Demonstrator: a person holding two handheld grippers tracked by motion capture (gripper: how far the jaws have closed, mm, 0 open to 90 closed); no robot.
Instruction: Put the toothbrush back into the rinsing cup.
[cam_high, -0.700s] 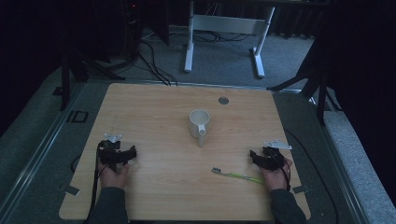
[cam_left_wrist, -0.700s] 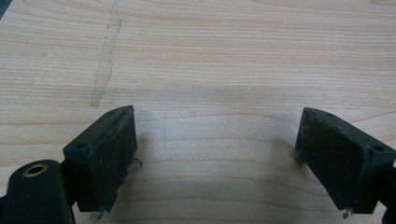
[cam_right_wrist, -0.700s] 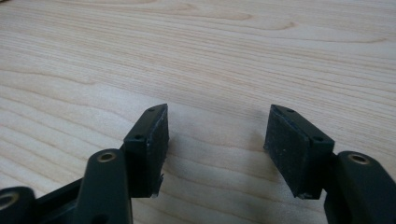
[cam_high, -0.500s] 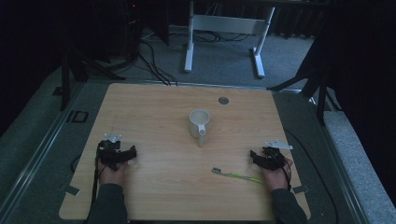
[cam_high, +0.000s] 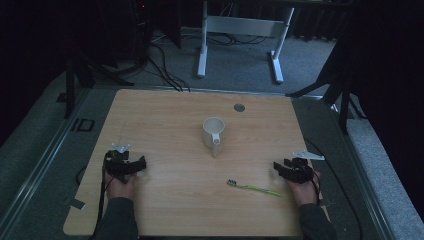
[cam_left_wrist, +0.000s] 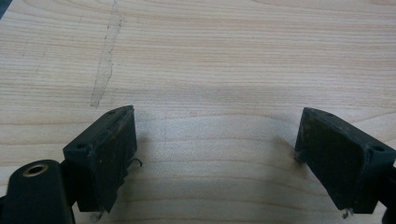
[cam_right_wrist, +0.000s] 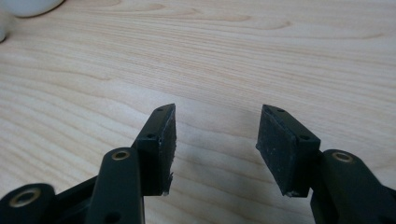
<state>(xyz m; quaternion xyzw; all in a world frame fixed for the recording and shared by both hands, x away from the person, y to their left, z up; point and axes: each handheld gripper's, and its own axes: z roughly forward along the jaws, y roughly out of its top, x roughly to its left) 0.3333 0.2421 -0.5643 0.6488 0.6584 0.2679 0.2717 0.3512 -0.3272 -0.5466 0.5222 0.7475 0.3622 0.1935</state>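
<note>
Pale wood table (cam_high: 165, 115), white mug (cam_high: 213, 132), green toothbrush (cam_high: 255, 188), dark grey floor (cam_high: 240, 70).

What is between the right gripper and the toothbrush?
Nothing. In the high view, bare wooden table separates the right gripper from the toothbrush.

A pale, fine-grained wooden table (cam_high: 165, 120) is being shown, bearing a white ceramic mug (cam_high: 213, 131), a lime-green plastic toothbrush (cam_high: 254, 188) with dark bristles, and a small grey round disc (cam_high: 239, 107). 2 black grippers (cam_high: 126, 164) (cam_high: 289, 169) are being seen.
</note>
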